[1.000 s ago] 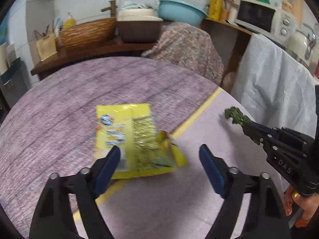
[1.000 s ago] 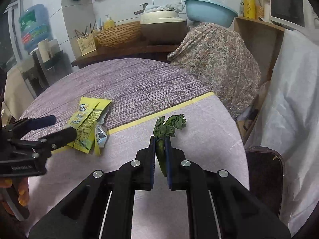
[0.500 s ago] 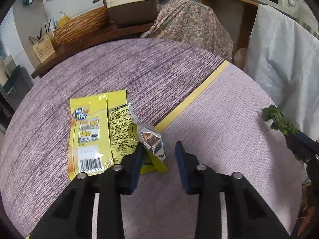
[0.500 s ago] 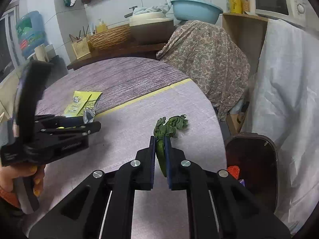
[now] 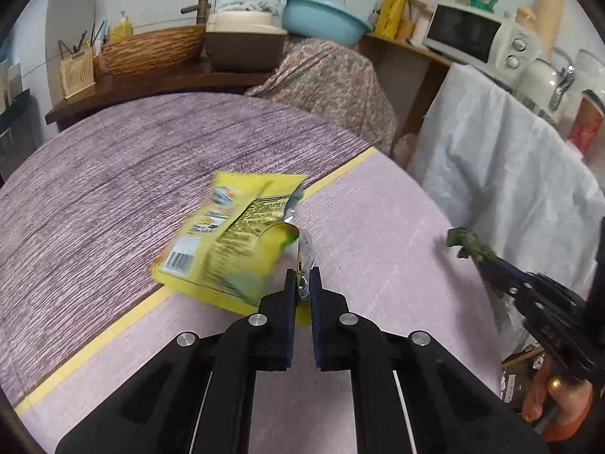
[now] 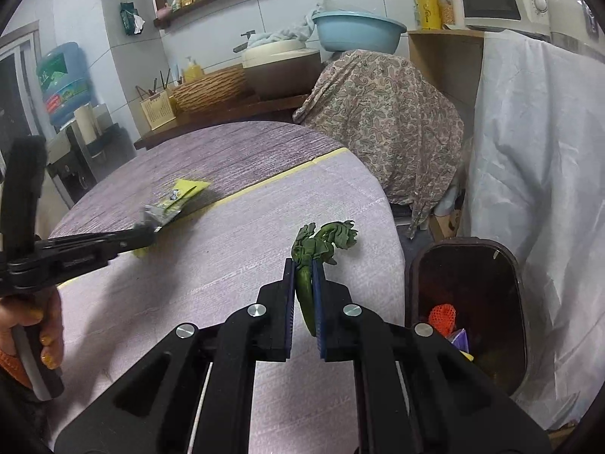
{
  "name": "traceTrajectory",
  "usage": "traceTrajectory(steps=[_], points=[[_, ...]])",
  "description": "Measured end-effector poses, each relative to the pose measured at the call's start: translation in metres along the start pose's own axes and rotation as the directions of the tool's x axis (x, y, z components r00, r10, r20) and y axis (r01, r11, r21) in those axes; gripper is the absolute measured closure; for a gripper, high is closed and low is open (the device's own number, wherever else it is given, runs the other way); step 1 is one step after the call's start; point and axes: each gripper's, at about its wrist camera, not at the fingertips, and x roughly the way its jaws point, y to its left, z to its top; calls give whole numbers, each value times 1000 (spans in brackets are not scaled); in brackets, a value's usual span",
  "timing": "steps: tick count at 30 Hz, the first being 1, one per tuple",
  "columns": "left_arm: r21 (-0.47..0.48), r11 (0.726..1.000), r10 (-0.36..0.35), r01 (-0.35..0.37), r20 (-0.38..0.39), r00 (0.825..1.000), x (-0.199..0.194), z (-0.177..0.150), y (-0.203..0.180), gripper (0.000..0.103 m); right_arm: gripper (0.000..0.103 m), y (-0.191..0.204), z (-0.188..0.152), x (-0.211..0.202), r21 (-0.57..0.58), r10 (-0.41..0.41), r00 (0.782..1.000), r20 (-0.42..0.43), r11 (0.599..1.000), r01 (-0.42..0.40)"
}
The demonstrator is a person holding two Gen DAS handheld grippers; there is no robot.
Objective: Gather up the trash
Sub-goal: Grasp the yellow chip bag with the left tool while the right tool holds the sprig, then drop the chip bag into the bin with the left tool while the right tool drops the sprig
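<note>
My left gripper (image 5: pixel 301 278) is shut on the silver torn edge of a yellow snack wrapper (image 5: pixel 230 238) and lifts it off the round table (image 5: pixel 113 196); the wrapper is blurred. It also shows in the right wrist view (image 6: pixel 177 196), held by the left gripper (image 6: pixel 149 229). My right gripper (image 6: pixel 303 268) is shut on a wilted green vegetable scrap (image 6: pixel 321 242), above the table's right edge. The scrap also shows in the left wrist view (image 5: pixel 470 247). A dark trash bin (image 6: pixel 469 302) stands on the floor, right of the right gripper, with an orange net and other waste inside.
A yellow tape line (image 5: pixel 332 178) crosses the purple tablecloth. A white cloth-covered unit (image 6: pixel 537 151) stands behind the bin, a paisley-covered object (image 6: pixel 382 113) behind the table. A counter at the back holds a basket (image 5: pixel 151 51), pot and blue basin (image 5: pixel 325 19).
My left gripper closed on the wrapper's torn edge and lifted it off the table. My right gripper moved right with the scrap, bringing the bin further into view.
</note>
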Motion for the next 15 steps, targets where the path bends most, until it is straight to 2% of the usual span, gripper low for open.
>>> traceTrajectory(steps=[6,15], points=[[4,998,-63,63,49,997,-34,-15,-9,95,93,5,-17,-13,6,21,1000,6,1000,-21],[81,990,-123,116,93,988,-50,-20,-53,95,93,-2,-37,-42,30,20,999,39,999,-21]])
